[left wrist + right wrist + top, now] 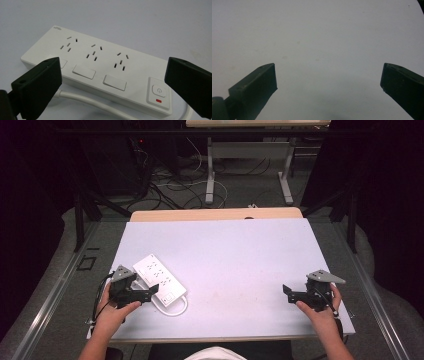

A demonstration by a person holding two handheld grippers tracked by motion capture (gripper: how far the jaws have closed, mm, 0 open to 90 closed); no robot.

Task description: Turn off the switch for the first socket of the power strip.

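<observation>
With jaws wide, the left hand-held gripper [153, 290] should straddle the power strip [100, 72] just ahead, probably clear of its cord [85, 101] (right hand-held gripper [287, 292] idles, equally wide).

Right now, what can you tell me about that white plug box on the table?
The power strip is a flat white box that looks like plastic. Its top has three groups of socket slots, three rectangular switches and a round power button above a small red mark. It lies flat and slanted on the table, and a white cord loops beside it. The left gripper hovers open at it, not visibly touching.
</observation>
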